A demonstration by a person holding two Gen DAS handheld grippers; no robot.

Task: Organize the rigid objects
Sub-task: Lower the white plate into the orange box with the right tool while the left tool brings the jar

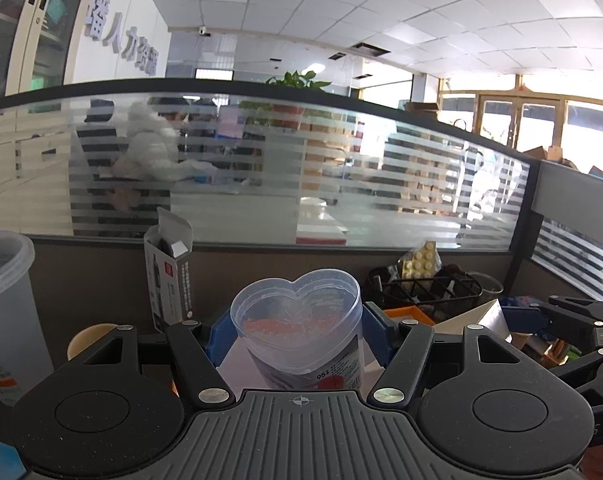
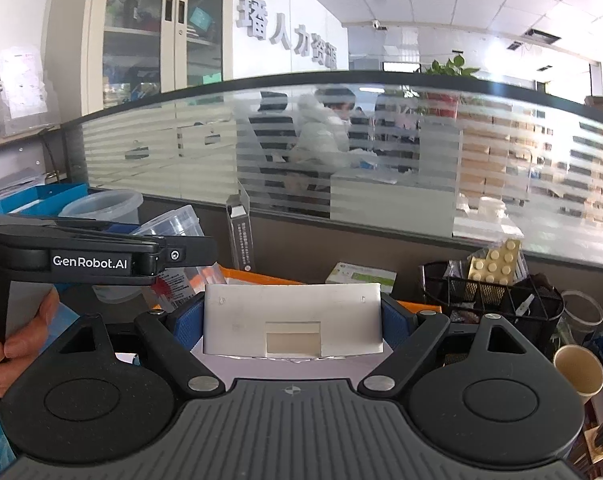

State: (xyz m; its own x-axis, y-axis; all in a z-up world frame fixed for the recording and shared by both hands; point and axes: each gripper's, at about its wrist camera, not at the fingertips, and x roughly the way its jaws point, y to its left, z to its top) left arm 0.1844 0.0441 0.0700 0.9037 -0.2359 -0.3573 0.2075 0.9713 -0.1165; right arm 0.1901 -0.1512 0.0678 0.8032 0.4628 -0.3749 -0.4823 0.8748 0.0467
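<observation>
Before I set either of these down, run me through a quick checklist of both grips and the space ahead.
1. Left gripper pads against the heart-shaped clear container: ok.
2. Container upright: ok.
3. Right gripper pads against the white box: ok.
4. Box level between the jaws: ok.
5. The two grippers apart from each other: ok.
6. Free landing spot on the desk: cannot tell, hidden behind the held items; mesh organizer crowds the right.

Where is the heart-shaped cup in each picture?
Left wrist view: the heart cup sits low in the middle, between the left gripper's blue pads.
Right wrist view: only its clear top peeks out at left, behind the black gripper arm.
Shared landmark: the black mesh basket.
</observation>
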